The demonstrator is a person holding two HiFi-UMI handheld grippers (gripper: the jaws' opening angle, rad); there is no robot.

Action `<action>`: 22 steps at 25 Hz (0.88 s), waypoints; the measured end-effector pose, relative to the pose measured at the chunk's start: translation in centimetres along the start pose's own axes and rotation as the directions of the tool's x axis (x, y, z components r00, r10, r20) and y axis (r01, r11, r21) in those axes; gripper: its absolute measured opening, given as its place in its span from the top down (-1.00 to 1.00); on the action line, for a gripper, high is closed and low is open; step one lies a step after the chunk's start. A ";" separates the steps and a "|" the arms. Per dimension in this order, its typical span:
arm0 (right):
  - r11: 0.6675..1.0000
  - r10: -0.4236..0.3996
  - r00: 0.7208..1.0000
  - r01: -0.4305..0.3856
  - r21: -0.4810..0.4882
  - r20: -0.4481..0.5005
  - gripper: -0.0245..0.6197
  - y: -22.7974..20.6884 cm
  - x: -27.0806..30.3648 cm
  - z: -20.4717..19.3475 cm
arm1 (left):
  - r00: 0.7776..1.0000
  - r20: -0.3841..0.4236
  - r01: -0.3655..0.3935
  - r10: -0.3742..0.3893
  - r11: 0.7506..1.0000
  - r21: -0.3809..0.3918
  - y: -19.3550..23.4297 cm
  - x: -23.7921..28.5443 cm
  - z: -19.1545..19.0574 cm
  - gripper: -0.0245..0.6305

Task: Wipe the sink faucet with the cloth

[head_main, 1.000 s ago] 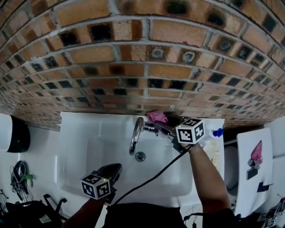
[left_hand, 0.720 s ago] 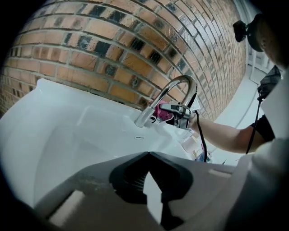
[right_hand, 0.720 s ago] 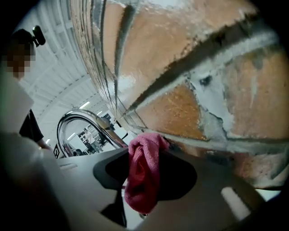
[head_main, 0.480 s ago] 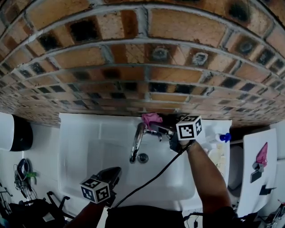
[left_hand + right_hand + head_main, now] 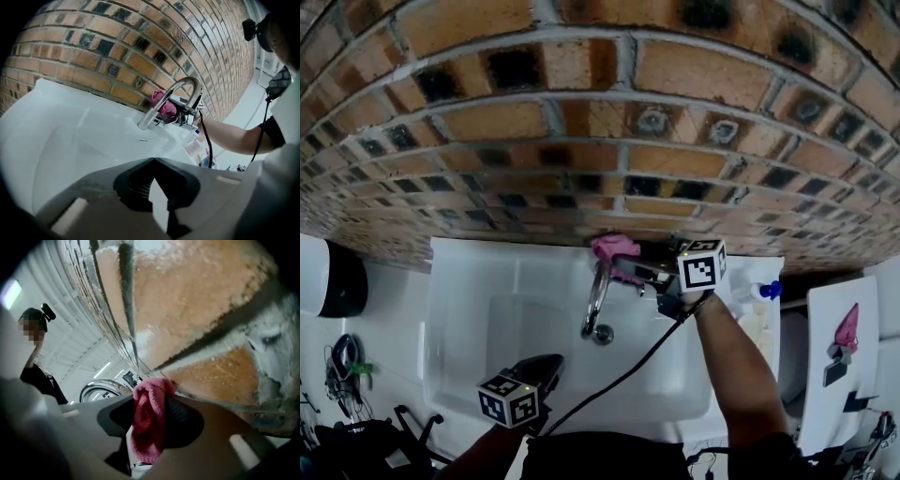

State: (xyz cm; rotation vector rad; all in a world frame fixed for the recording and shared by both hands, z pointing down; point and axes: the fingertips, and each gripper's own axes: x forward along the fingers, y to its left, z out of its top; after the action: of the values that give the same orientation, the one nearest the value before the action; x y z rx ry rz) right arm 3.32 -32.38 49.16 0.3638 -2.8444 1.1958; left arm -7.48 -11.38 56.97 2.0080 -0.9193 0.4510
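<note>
One pink cloth (image 5: 614, 247) is being gripped tightly by the right gripper (image 5: 632, 265) at frame centre, at the base of the single faucet (image 5: 595, 300). The left gripper (image 5: 549, 364), lower left over the one sink (image 5: 464, 281), is being held closed, empty.

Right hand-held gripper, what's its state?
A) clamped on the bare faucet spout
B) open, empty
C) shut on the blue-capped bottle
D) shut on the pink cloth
D: the right gripper view shows the right hand-held gripper with its jaws closed on the bunched pink cloth, held at the wall side of the curved chrome faucet.
</note>
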 end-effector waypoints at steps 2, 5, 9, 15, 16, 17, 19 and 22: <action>0.999 0.032 0.999 -0.032 0.004 0.027 0.42 1.2 -0.3 0.9 | 1.000 0.007 0.006 -0.006 1.000 0.001 -0.3 -0.3 -0.2 0.91; 0.999 0.040 0.998 -0.039 -0.022 0.038 0.42 2.8 -0.6 2.0 | 1.000 0.020 0.017 -0.017 1.000 0.005 -0.8 -0.9 -0.5 0.91; 0.997 0.003 1.000 0.000 -0.083 0.026 0.42 4.6 -0.8 2.9 | 0.999 0.033 0.025 -0.025 1.000 0.013 -1.2 -2.2 -1.2 0.91; 0.978 -0.048 0.999 0.046 -0.205 -0.003 0.42 7.6 -0.7 4.4 | 0.997 0.070 0.022 -0.025 0.999 0.032 -1.4 -3.9 -1.5 0.91; 0.970 -0.064 0.998 0.058 -0.237 -0.016 0.42 8.2 -0.7 4.4 | 0.997 0.076 0.021 -0.024 0.999 0.034 -1.4 -4.2 -1.6 0.91; 0.958 -0.084 0.996 0.072 -0.277 -0.032 0.42 8.7 -0.6 4.4 | 0.996 0.082 0.020 -0.023 0.999 0.034 -1.4 -4.6 -1.6 0.91; 0.921 -0.142 0.987 0.105 -0.375 -0.070 0.42 9.7 -0.3 4.2 | 0.995 0.095 0.020 -0.023 0.999 0.035 -1.5 -5.2 -1.7 0.91; 0.841 -0.248 0.962 0.155 -0.519 -0.115 0.42 11.3 0.1 3.8 | 0.994 0.108 0.026 -0.030 0.999 0.038 -1.8 -5.8 -2.1 0.91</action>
State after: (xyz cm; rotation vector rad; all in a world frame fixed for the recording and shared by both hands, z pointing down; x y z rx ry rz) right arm 0.89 -27.46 38.56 0.4819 -2.7320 0.3878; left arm -9.93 -6.49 53.63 2.0929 -0.9541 0.3477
